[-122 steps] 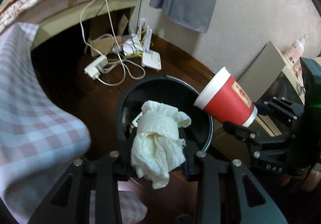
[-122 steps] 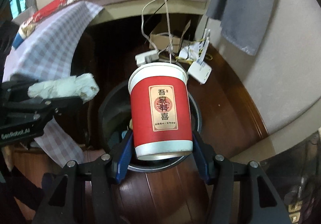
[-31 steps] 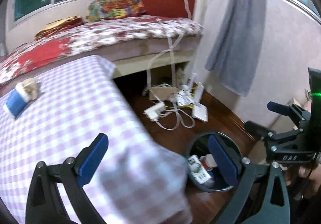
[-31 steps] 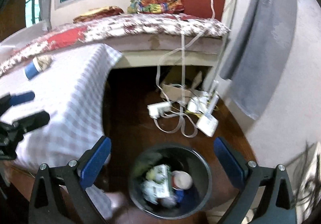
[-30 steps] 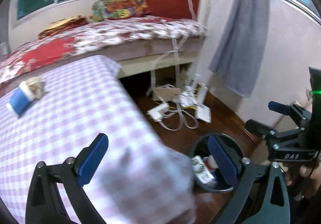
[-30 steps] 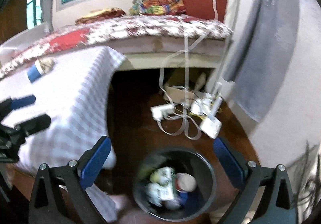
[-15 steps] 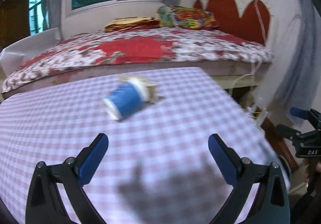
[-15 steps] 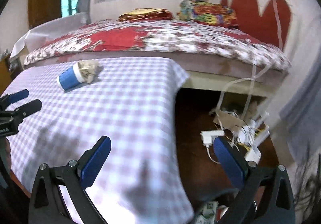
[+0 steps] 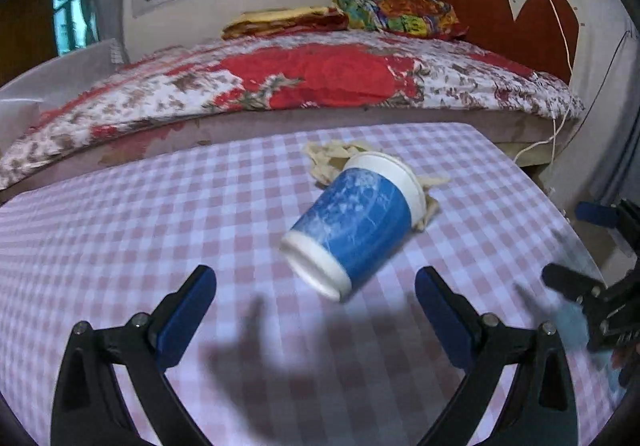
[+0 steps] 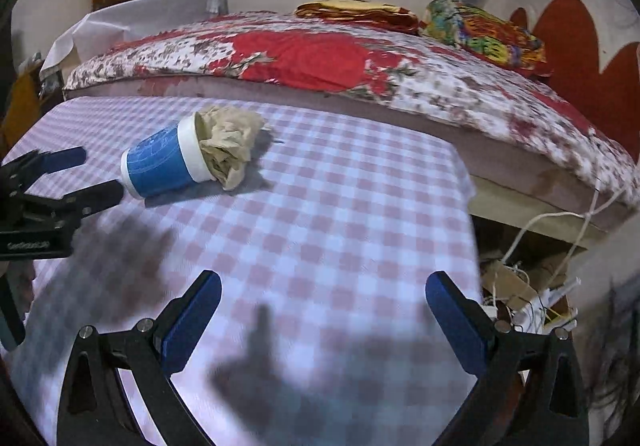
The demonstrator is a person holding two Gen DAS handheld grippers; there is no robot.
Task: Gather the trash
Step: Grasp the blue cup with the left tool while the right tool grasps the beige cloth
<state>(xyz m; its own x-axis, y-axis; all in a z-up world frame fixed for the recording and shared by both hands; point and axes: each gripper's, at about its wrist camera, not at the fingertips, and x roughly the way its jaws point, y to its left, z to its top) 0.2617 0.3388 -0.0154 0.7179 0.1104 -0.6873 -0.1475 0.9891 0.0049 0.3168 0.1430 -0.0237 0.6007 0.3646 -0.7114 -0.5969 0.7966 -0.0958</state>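
A blue paper cup [image 9: 354, 224] lies on its side on the pink checked tablecloth [image 9: 140, 230], with a crumpled beige tissue [image 9: 332, 154] at its mouth. My left gripper [image 9: 314, 310] is open and empty, just short of the cup's base. In the right wrist view the cup [image 10: 164, 162] and tissue [image 10: 228, 144] lie at the far left, with the left gripper [image 10: 80, 172] beside the cup's base. My right gripper [image 10: 322, 310] is open and empty over the tablecloth [image 10: 340, 214], well right of the cup; it also shows in the left wrist view [image 9: 576, 250].
A bed with a red floral quilt [image 9: 304, 78] runs behind the table. Right of the table edge, white cables and a cardboard piece [image 10: 520, 286] lie on the floor. The red headboard [image 9: 504, 18] stands at the back right.
Both grippers swung left from the trash bin to the table. The left gripper has come closer to the blue cup. Both stay open and empty.
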